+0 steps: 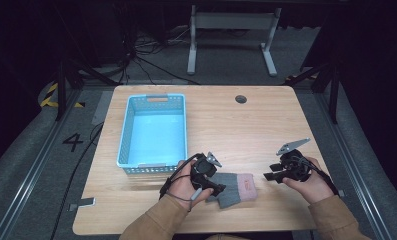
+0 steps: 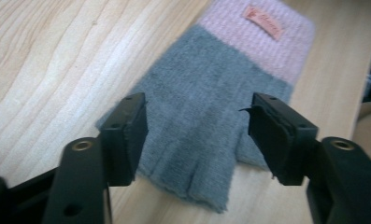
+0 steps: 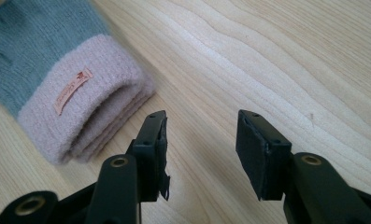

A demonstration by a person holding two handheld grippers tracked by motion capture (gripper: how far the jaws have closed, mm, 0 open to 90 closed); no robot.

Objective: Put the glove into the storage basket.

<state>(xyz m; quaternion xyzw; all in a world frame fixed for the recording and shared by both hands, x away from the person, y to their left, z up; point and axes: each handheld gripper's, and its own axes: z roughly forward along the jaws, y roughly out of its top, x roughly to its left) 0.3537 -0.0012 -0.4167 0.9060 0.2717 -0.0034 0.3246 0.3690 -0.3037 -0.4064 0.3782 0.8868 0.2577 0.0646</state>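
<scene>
You have a light wooden tabletop before you. At about ten o'clock on it sits a blue basket; at six o'clock, near your edge, a grey glove with a pink cuff lies flat on the wood.

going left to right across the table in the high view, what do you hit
blue basket → left gripper → glove, grey with a pink cuff → right gripper
</scene>
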